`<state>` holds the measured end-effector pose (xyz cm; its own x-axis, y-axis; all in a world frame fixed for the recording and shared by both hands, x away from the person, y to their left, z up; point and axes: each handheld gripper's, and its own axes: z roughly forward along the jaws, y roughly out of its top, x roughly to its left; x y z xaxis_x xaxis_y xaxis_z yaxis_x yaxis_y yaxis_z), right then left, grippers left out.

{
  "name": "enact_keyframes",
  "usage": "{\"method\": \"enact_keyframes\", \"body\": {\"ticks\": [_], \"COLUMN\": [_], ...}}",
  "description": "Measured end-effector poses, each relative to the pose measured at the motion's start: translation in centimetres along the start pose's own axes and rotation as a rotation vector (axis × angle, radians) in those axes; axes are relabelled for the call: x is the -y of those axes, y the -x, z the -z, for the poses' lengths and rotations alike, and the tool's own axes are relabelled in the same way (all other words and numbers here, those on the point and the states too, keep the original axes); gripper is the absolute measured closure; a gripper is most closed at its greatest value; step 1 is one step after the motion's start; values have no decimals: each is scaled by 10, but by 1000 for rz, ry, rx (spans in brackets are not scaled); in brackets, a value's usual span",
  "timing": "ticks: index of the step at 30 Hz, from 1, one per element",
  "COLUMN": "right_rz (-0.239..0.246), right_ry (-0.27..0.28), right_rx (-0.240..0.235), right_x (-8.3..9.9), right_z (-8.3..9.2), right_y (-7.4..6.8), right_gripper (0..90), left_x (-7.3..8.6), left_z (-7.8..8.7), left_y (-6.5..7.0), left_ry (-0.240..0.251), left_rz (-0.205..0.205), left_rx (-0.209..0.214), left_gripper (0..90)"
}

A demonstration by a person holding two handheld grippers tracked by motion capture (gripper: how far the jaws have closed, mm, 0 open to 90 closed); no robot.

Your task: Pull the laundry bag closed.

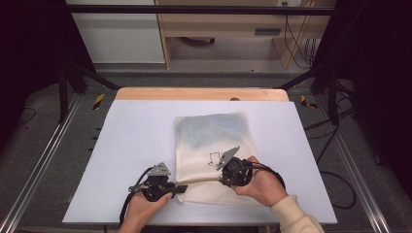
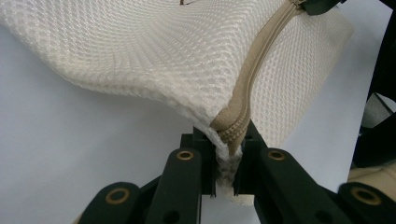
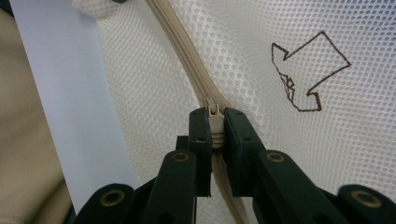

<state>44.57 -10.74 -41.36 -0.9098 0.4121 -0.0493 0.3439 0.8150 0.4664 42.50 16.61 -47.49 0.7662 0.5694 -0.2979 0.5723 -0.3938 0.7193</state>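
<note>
Two grips on cream mesh zip bag, lying flat mid white table. Left gripper clamped on bag's near-left corner at beige zipper end, prob. to anchor fabric. Right gripper pinching pale zip pull btwn pads, prob. ready to slide along track.

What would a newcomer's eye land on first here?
The cream mesh zipper bag lying in the middle of the pale table, with a brown arrow outline drawn on it. Next, both grippers at its near edge: the left gripper is shut on the bag's corner at the zipper's end, while the right gripper is shut on the zipper pull farther along the beige zipper.
</note>
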Motion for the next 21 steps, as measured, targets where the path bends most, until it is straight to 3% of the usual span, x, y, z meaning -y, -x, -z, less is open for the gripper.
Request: {"method": "enact_keyframes", "body": {"ticks": [21], "right_rz": [-17], "right_ry": [3], "right_rx": [9], "right_x": [7], "right_z": [5], "right_y": [5], "right_gripper": [822], "left_x": [-1], "left_z": [1], "left_y": [-1], "left_ry": [3], "left_rz": [1], "left_rx": [-2], "left_gripper": [825]}}
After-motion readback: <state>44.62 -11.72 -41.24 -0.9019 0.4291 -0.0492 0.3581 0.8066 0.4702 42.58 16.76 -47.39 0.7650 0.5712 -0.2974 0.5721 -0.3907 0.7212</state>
